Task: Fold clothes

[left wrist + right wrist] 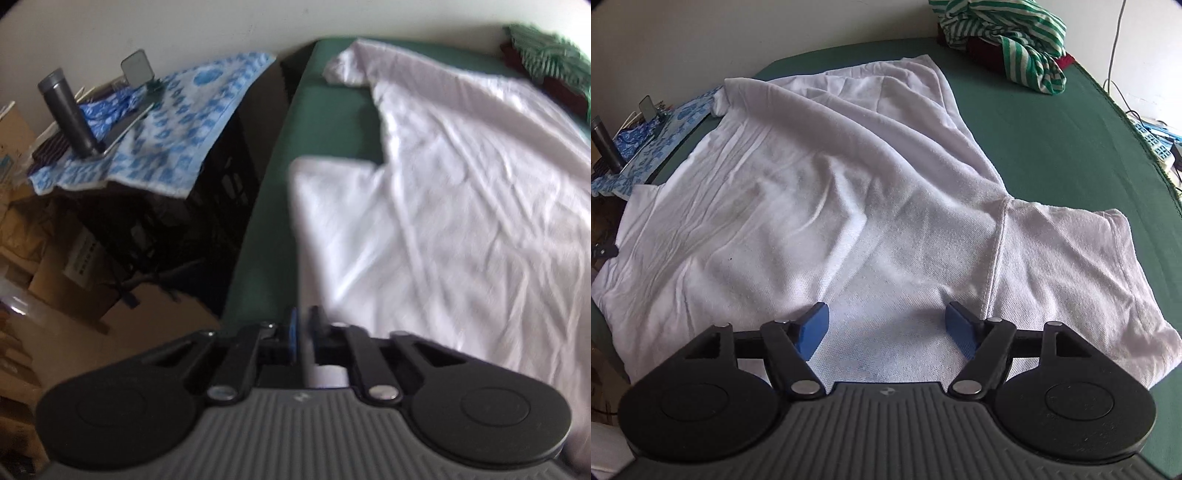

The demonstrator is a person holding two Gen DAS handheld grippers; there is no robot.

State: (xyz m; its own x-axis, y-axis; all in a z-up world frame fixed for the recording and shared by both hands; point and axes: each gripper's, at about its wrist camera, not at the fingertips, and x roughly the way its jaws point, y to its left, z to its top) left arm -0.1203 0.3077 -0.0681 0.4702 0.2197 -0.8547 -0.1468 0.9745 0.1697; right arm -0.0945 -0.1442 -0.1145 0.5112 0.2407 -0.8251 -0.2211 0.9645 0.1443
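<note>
- The white T-shirt (827,192) lay spread on the green worktop (1052,140), rumpled, with one side already lapped over the body and a short sleeve (1082,258) sticking out on the right of the right wrist view.
- Your right tongs (885,332) hung released just above the shirt's near part, nothing between the blue pads (814,326).
- Your left tongs (302,328) were clenched at the shirt's left edge; that view was too blurred to tell whether cloth was pinched.
- The step in hand looked like taking hold for the next fold. To do it well, you needed to pinch a single edge or seam, not a bunched ridge.
- You would have done well to smooth the long diagonal crease first, or it would be folded in.
- The striped green garment (1008,33) lay well apart at the far corner, out of the fold's way.
</note>
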